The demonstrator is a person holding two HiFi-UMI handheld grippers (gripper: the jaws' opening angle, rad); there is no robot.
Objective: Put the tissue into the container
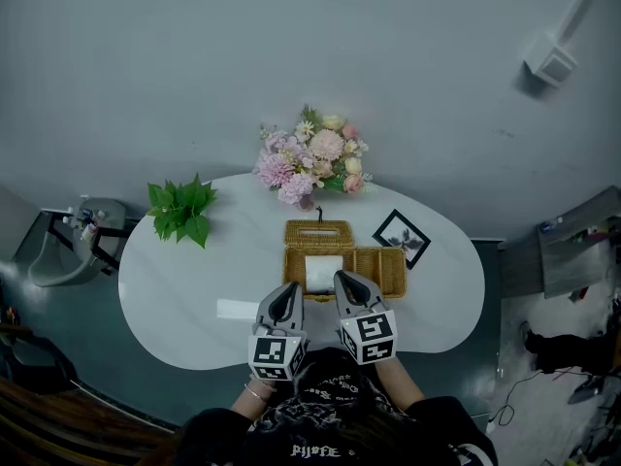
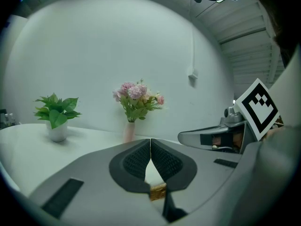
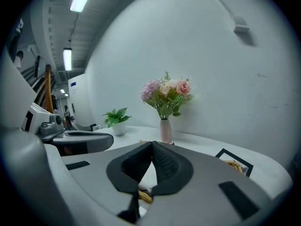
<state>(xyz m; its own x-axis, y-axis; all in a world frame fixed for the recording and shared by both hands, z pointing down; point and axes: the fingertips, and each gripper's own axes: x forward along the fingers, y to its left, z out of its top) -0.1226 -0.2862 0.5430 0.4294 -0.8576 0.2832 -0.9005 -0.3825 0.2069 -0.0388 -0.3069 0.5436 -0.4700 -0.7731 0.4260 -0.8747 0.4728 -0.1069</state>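
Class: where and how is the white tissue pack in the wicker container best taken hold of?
Probably from straight above, pinching its exposed top: the tissue pack sits in the wicker container's left compartment, whose walls block its sides.

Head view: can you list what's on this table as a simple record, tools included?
Table: white, rounded
Wicker container: centre of the table, white tissue in its left part
Flowers: behind the container
Green plant: back left edge
Framed picture: back right of the container
Left tool: shut, at the container's near edge
Right tool: shut, beside the left one
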